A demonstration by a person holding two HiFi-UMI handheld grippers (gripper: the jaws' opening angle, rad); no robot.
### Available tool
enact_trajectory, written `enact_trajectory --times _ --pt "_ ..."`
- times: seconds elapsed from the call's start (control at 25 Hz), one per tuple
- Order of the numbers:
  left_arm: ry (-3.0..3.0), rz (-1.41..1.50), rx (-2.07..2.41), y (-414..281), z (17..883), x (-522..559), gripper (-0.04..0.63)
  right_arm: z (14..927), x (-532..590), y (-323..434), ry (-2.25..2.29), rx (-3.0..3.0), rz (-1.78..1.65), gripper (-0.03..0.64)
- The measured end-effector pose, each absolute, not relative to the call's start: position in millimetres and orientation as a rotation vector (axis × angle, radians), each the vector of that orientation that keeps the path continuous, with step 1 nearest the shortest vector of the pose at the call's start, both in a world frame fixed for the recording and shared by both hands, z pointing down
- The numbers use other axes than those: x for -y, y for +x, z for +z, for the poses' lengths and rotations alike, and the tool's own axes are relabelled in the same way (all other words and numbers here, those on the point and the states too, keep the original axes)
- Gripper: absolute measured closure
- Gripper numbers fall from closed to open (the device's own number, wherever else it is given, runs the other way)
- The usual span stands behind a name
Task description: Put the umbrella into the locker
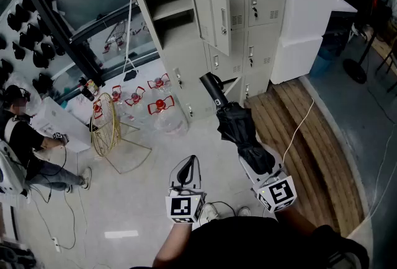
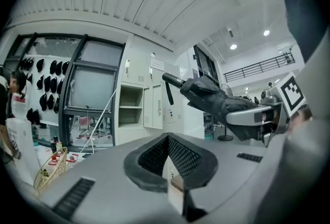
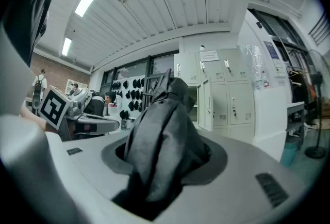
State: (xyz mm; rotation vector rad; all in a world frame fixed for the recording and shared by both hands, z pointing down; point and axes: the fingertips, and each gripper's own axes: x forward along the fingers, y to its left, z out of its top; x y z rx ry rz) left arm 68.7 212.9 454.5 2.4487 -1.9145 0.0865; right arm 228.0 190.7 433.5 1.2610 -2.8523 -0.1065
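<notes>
The folded black umbrella [image 1: 239,128] is clamped in my right tongs [image 1: 260,165], up in the air with its handle end toward the locker [image 1: 170,13], whose door [image 1: 214,10] stands open. My left tongs [image 1: 186,173] are pressed together on nothing, just beside the right pair.

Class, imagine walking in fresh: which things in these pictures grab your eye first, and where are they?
A folded black umbrella juts from the right gripper at centre, aimed toward an open locker at top centre. The left gripper, lower centre, is shut and empty.
</notes>
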Motion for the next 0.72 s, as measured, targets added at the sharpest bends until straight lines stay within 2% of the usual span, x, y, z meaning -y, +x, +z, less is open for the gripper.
enact_trajectory --times 0.72 --pt "2.431 0.073 1.971 45.4 451.6 -214.2 0.598 420.9 -177.9 205.5 1.248 2.911 -0.107 0.399"
